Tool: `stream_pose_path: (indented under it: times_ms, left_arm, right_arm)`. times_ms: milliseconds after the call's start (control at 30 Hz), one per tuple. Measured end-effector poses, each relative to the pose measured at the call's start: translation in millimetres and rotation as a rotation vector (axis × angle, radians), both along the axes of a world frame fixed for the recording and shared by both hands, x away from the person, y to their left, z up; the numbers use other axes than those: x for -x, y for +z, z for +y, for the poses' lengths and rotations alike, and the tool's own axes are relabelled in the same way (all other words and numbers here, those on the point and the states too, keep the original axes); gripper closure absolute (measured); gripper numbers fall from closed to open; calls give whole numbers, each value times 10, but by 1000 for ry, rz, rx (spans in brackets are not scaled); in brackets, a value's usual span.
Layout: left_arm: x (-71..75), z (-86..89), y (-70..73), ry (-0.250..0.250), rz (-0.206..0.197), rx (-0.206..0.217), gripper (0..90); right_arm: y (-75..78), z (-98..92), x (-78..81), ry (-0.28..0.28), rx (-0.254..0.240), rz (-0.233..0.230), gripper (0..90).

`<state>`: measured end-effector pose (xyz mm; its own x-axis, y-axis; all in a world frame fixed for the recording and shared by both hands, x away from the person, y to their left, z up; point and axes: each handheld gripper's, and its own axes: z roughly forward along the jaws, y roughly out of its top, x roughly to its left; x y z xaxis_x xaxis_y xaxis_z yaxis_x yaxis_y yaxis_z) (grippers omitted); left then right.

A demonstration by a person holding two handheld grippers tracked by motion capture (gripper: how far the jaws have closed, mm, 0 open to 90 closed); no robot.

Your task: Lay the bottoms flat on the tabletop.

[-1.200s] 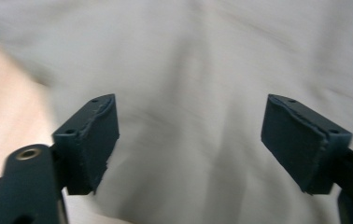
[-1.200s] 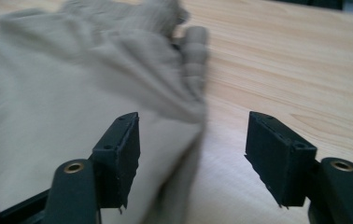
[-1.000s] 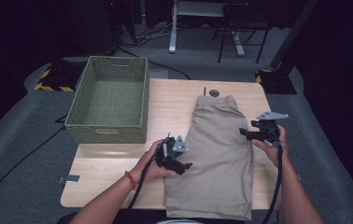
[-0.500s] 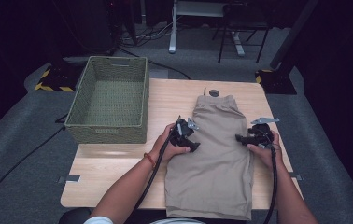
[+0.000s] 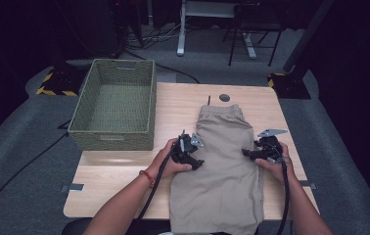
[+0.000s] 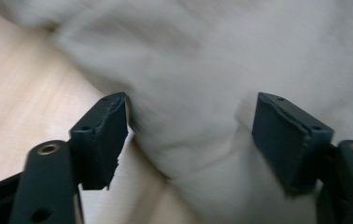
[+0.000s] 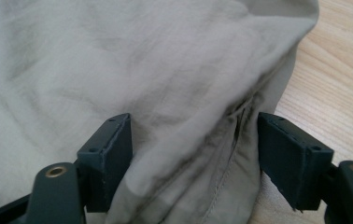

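A beige folded garment (image 5: 222, 186) lies lengthwise on the wooden table (image 5: 119, 181), its near end hanging over the front edge. My left gripper (image 5: 196, 160) sits at the garment's left edge and points right. In the left gripper view its jaws (image 6: 191, 107) stand apart around a raised fold of the cloth (image 6: 212, 56). My right gripper (image 5: 247, 153) is at the right edge, pointing left. Its jaws (image 7: 193, 123) have just been opening and straddle the seamed edge of the cloth (image 7: 118, 56) without pinching it.
A green woven basket (image 5: 112, 139) stands at the table's left, partly off its far edge. A round cable hole (image 5: 224, 98) lies beyond the garment's far end. Bare wood shows left of the garment and in a narrow strip on its right.
The left gripper has moved from the table beside the garment onto its left edge. The right gripper has sunk and come in onto the right edge.
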<state>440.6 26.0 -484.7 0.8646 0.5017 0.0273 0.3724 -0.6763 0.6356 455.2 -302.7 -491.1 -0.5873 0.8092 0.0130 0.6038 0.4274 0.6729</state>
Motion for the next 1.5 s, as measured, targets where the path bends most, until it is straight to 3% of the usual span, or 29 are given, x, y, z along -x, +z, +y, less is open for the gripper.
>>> stream_pose_path:
  times_ms: [100, 200, 267, 400, 433, 533, 633, 733, 867, 967, 1133, 1233, 1333, 1400, 1500]
  left_arm:
    - [-159, -3, 99, 76, 20, 59, 205]
    - [-292, -55, 150, 111, -15, 73, 202]
    - [-345, -84, 151, 120, -17, 77, 203]
    - [-532, -174, 84, 166, -17, 68, 203]
    - [-560, -179, 65, 174, -10, 69, 198]
    - [-675, -175, -34, 208, 42, 69, 190]
    - [-737, -161, -102, 224, 75, 63, 169]
    - [-747, -161, -111, 227, 66, 62, 159]
    - [-731, -199, -115, 243, 36, 40, 165]
    - [-721, -211, -99, 228, 36, 53, 252]
    - [-715, -245, -62, 191, 47, 56, 566]
    - [-727, -254, -49, 177, 58, 54, 683]
    - [-729, -286, -36, 166, 56, 38, 783]
    - [-739, -312, -21, 166, 41, 11, 819]
    - [-775, -312, -13, 181, 45, 12, 847]
  right_arm:
    - [122, 0, -61, -15, -26, -33, 287]
    - [249, 1, -156, -39, -42, -71, 286]
    - [310, 23, -270, -51, -33, -83, 279]
    - [291, 74, -475, -62, 4, -70, 272]
    - [253, 84, -541, -65, -7, -42, 263]
    - [155, 120, -636, -65, 17, 4, 247]
    - [72, 145, -667, -51, -7, 51, 225]
    - [27, 173, -673, -45, 4, 79, 200]
    - [14, 225, -656, -35, 19, 65, 198]
    - [20, 274, -622, -4, 27, 53, 290]
    - [63, 351, -583, 44, 9, 70, 597]
    - [75, 381, -581, 65, 2, 82, 707]
    - [81, 391, -587, 67, 1, 85, 745]
    - [84, 389, -592, 60, 8, 74, 763]
    - [106, 385, -604, 47, 5, 51, 780]
